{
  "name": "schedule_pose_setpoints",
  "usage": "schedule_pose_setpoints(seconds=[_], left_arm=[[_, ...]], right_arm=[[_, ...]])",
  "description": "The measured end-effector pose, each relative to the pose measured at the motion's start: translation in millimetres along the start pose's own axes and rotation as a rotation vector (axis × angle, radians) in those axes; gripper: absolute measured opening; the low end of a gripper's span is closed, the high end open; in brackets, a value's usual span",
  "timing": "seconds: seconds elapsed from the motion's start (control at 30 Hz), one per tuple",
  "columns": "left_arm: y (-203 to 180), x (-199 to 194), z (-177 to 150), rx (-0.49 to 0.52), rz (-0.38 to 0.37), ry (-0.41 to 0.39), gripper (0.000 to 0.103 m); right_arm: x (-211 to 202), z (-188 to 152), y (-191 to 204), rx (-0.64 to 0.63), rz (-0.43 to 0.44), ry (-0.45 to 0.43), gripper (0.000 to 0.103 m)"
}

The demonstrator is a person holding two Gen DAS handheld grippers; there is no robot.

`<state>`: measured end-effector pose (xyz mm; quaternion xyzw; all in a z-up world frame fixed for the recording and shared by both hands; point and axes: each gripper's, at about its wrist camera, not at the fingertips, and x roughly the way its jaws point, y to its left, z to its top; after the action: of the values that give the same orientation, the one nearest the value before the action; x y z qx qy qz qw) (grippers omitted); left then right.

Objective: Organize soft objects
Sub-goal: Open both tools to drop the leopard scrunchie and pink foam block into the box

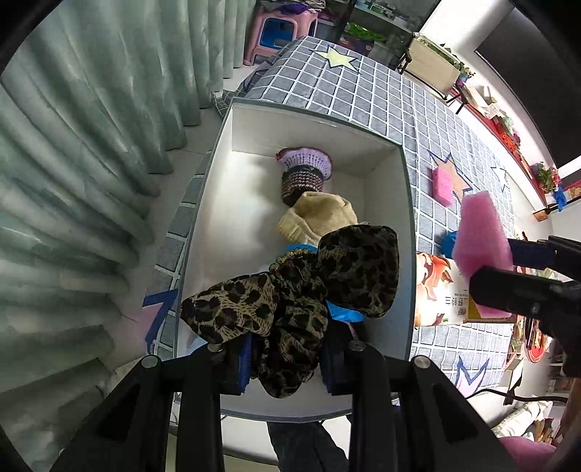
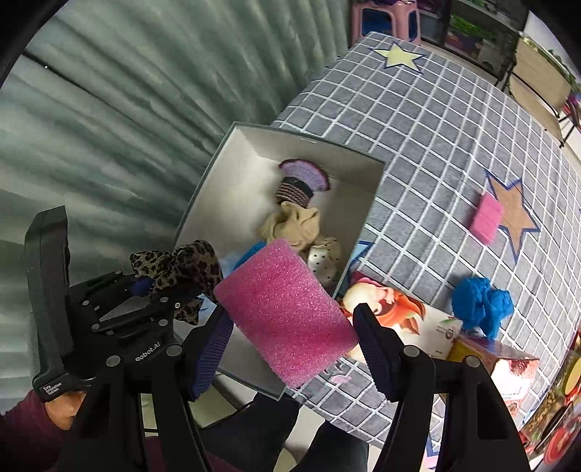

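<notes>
My left gripper (image 1: 287,363) is shut on a leopard-print cloth (image 1: 290,290), held above the near end of the white open box (image 1: 381,141). The same cloth (image 2: 181,268) and left gripper (image 2: 145,290) appear at the left of the right wrist view. My right gripper (image 2: 290,341) is shut on a pink foam block (image 2: 287,312), hanging over the box's near right corner (image 2: 366,181). Inside the box lie a purple knitted piece (image 1: 305,163), a beige cloth (image 1: 319,214) and a dotted white item (image 2: 326,261). In the left wrist view the right gripper (image 1: 508,265) holds the foam (image 1: 483,236) beside the box.
On the grey checked bedspread (image 2: 435,127) lie a second pink foam piece (image 2: 486,218), a blue crumpled cloth (image 2: 479,305) and a printed carton (image 2: 410,319). Green curtains (image 1: 72,181) hang left of the box. A pink stool (image 1: 279,32) stands beyond the bed.
</notes>
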<state>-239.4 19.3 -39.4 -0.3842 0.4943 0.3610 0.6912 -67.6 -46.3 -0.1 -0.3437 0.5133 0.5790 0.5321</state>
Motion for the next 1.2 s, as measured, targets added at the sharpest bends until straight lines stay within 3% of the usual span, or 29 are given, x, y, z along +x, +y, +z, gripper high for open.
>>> schedule_pose_setpoints(seconds=[0.8,1.2], left_arm=[[6.7,12.0,-4.1,-0.010,0.021,0.033,0.032],[7.4,26.3,31.1,0.000,0.066,0.018,0.032]], right_arm=[[15.2,4.0,12.8,-0.030,0.011,0.034,0.070],[22.6,37.4,4.9,-0.021,-0.018,0.026,0.070]])
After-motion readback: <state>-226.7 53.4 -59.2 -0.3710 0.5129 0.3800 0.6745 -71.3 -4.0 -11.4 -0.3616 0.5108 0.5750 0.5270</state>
